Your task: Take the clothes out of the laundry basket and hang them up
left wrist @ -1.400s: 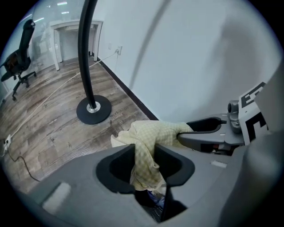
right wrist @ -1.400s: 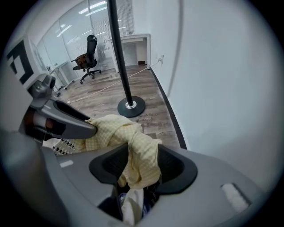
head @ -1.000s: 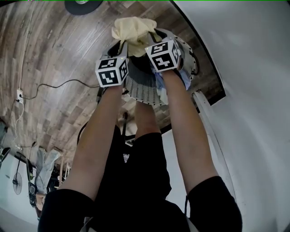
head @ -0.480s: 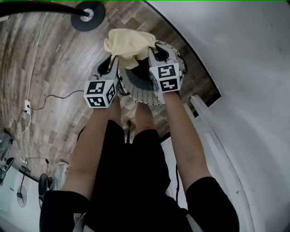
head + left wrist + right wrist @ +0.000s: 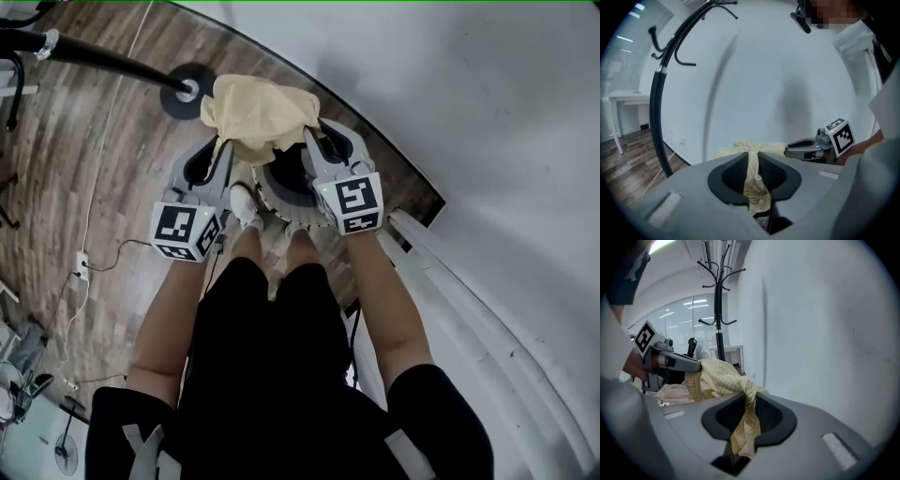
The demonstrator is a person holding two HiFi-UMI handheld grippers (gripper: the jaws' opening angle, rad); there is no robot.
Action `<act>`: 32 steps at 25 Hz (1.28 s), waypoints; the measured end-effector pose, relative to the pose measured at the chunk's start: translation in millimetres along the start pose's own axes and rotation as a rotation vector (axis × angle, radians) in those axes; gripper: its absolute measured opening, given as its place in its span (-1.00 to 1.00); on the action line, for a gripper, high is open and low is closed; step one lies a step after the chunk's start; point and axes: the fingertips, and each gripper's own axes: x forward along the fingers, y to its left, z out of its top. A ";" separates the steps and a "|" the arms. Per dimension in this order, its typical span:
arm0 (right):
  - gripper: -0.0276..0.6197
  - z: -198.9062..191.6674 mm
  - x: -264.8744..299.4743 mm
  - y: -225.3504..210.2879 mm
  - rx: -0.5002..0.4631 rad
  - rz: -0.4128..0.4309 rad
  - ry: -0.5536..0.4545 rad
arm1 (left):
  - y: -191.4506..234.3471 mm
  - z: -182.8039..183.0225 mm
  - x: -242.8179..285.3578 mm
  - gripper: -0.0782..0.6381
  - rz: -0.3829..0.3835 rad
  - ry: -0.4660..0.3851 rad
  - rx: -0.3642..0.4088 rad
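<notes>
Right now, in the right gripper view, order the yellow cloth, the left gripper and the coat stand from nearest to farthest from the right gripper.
1. The yellow cloth: pinched in the jaws of the right gripper.
2. The left gripper: at left, clamped on the cloth's other end.
3. The coat stand: farthest back, upright behind both.

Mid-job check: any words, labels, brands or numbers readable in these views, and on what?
No readable text in any view.
Left marker cube, right marker cube: black-and-white square patterns only, no letters.
Yellow garment: no legible label or print.
</notes>
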 end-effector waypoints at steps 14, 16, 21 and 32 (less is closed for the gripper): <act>-0.68 190.5 -160.5 74.6 -0.133 0.048 -0.299 | -83.1 189.3 -166.0 -0.61 -0.008 -0.241 0.168; -0.68 209.9 -176.9 92.2 -0.153 0.069 -0.327 | -89.5 204.6 -192.9 -0.61 0.005 -0.264 0.169; -0.68 254.0 -207.4 133.9 -0.191 0.113 -0.398 | -97.3 238.4 -253.7 -0.61 0.057 -0.324 0.198; -0.68 330.3 -191.1 221.2 -0.241 0.159 -0.456 | -36.6 287.0 -342.0 -0.61 0.111 -0.387 0.218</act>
